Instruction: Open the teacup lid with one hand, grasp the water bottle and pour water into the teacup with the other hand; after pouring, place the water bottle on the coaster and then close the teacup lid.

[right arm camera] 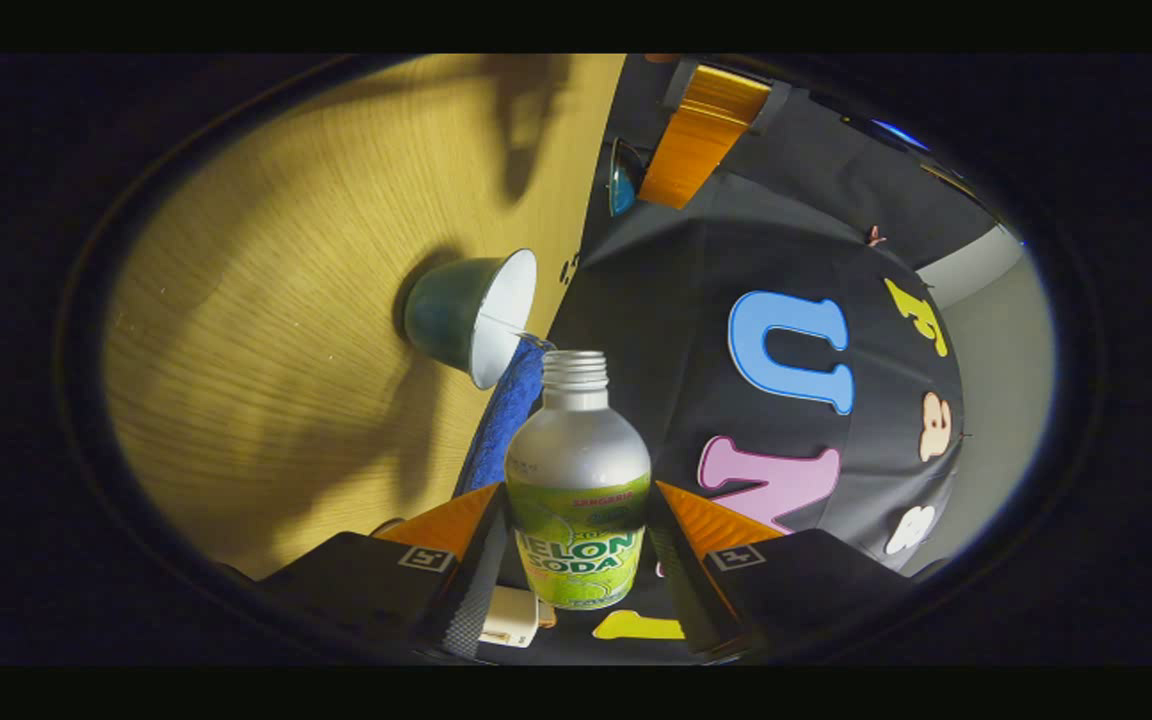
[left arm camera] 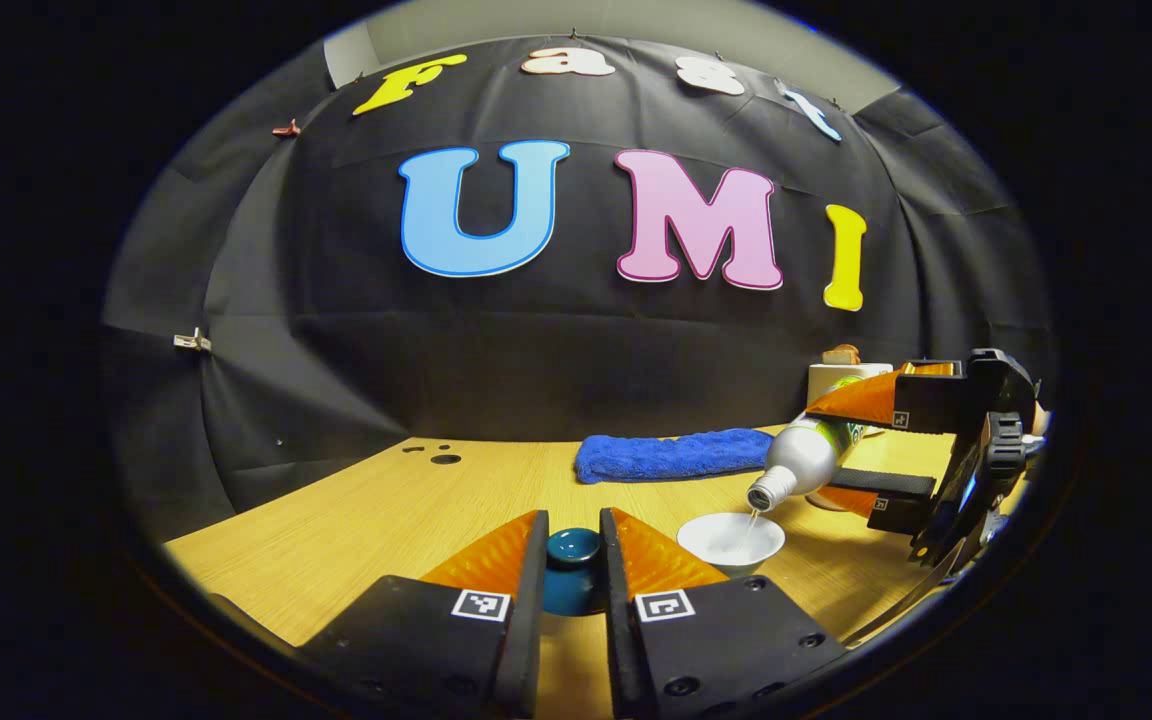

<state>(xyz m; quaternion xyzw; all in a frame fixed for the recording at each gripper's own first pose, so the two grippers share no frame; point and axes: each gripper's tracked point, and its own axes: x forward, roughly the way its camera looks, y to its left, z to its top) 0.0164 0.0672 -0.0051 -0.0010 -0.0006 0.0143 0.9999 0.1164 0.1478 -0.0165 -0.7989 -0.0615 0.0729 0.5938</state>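
My left gripper (left arm camera: 573,520) is shut on the knob of the dark teal teacup lid (left arm camera: 573,562), held low over the wooden table (left arm camera: 376,520), left of the cup. The open teacup (left arm camera: 731,540), white inside, stands just to the right. My right gripper (left arm camera: 822,445) holds the silver water bottle (left arm camera: 804,465) tilted neck-down, and a thin stream falls into the cup. In the right gripper view the gripper (right arm camera: 576,490) is shut on the bottle (right arm camera: 578,470), whose open neck points at the teacup (right arm camera: 471,315). Farther off are the lid (right arm camera: 621,180) and one of the left gripper's fingers (right arm camera: 701,135).
A folded blue towel (left arm camera: 671,455) lies behind the cup toward the booth's wall, also seen as the towel (right arm camera: 506,420) beside the bottle's neck. A white container (left arm camera: 841,378) stands at the back right. Bare table stretches to the left.
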